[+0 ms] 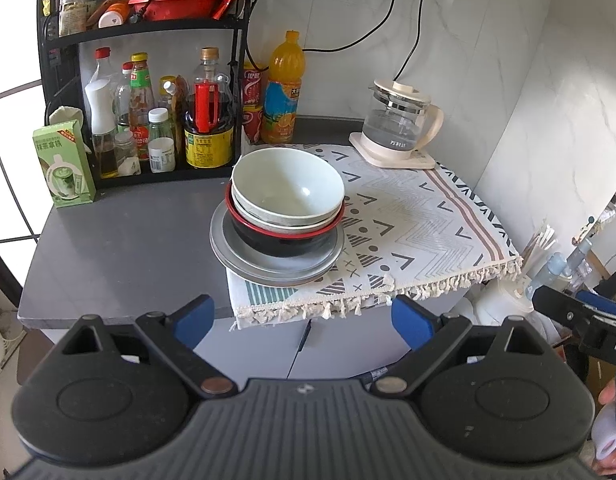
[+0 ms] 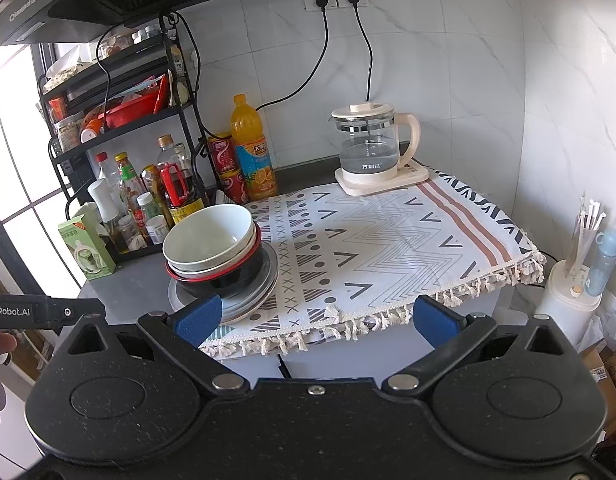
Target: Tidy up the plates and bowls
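Ahead of the left tongs (image 1: 304,320), between and beyond the spread blue fingertips: one stack of dishes, comprising a pale green bowl (image 1: 288,190) uppermost, a second light bowl nested beneath it, a black bowl with red rim (image 1: 282,236) under those, and grey plates (image 1: 276,268) at the bottom. The stack sits on the grey table (image 1: 120,248), overlapping the left edge of a patterned, fringed cloth (image 1: 419,224). Left tongs: spread wide, holding nothing, short of the table's near edge. Right tongs (image 2: 315,320): likewise spread wide and empty; the stack lies ahead and to their left, partly behind the left fingertip. Beyond the stack, left: black rack of sauce bottles (image 1: 148,120), green carton (image 1: 64,164). Beyond, centre: orange juice bottle (image 1: 284,88). Far right on the cloth: glass kettle (image 1: 399,124) on its base.
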Demonstrator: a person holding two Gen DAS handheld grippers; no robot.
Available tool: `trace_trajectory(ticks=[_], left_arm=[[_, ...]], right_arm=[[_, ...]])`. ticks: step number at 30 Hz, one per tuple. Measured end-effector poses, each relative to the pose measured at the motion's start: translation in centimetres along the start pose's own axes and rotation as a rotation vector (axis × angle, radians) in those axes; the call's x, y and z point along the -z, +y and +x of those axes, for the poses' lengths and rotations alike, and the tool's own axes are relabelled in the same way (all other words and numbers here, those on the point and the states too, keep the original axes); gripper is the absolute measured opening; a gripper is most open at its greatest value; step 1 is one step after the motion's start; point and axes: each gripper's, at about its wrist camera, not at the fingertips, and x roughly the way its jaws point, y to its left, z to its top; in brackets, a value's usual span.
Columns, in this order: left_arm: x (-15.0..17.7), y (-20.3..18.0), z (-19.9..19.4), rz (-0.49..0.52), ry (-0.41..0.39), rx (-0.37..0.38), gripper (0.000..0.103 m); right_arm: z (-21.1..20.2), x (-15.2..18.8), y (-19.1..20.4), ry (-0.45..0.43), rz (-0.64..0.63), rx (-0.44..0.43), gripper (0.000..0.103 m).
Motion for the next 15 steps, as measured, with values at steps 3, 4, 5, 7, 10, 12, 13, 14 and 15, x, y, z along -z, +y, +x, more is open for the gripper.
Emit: trace_trajectory(ticks=[3, 4, 5, 7, 10, 12, 13, 14, 15], left_arm=[[-0.04, -0.28, -0.07, 0.004, -0.007, -0.002, 0.094], [-0.03, -0.28, -0.09, 0.005, -0.007, -0.003, 0.094], [-0.01, -0.33, -0.09, 0.005, -0.007, -0.004, 0.094], [0.00, -0.33, -0.12, 0.003, -0.005, -0.001, 0.094], [0.02, -0.55, -0.18, 0.007, -0.004, -0.005, 0.094], [0.03, -0.53, -0.19, 0.006, -0.004, -0.004, 0.094], [0.05, -0.59, -0.19, 0.007, -0.003, -0.003, 0.094], [0.07, -0.65, -0.16, 0.007, -0.002, -0.004, 0.094], [0.10, -0.68, -0.14, 0.008, 0.000, -0.005, 0.094]], right_arm=[[0.02, 0.01, -0.01, 0.002, -0.005, 0.001, 0.103], [0.02, 0.03, -0.07, 0.004, -0.005, 0.001, 0.103], [-0.06, 0.09, -0.10, 0.006, -0.004, 0.003, 0.103], [-0.05, 0.09, -0.12, 0.012, -0.006, 0.007, 0.103], [-0.27, 0.11, -0.04, 0.009, -0.014, 0.006, 0.103], [-0.34, 0.13, -0.04, 0.010, -0.018, 0.007, 0.103], [-0.35, 0.13, -0.05, 0.011, -0.019, 0.008, 0.103], [-0.36, 0.13, -0.09, 0.013, -0.019, 0.009, 0.103], [-0.38, 0.14, -0.11, 0.014, -0.019, 0.008, 0.103]])
